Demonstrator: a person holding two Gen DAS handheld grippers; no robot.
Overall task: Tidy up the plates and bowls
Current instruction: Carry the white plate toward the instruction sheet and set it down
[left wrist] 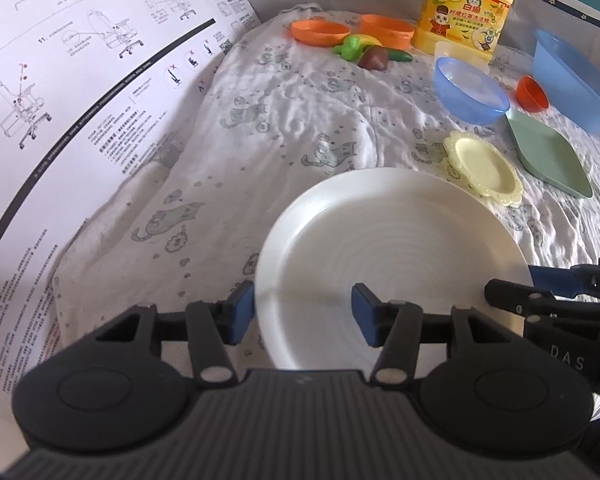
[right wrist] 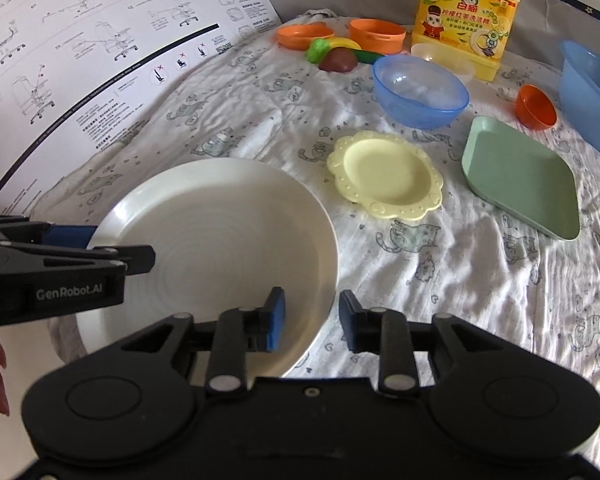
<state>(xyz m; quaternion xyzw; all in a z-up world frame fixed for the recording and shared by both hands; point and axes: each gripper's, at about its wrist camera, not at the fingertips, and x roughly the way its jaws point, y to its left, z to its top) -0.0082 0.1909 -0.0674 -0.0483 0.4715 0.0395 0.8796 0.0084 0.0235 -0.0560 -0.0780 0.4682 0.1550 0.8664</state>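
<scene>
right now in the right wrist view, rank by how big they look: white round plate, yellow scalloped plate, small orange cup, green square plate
1. white round plate, though it is also nearest the camera
2. green square plate
3. yellow scalloped plate
4. small orange cup

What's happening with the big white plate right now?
Left gripper open, straddling white plate's left rim. Right gripper open, straddling its right rim. Plate flat on cloth. Nothing in the way.

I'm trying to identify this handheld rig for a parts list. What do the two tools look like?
Both match. The left tool and right tool have matte black plastic bodies with two round raised discs, black linkage arms on silver pivot pins, and blue pads on the fingers. The left body carries white "GenRobot.AI" lettering; "DAS" shows on the right one. No cables or sleeves are visible.
</scene>
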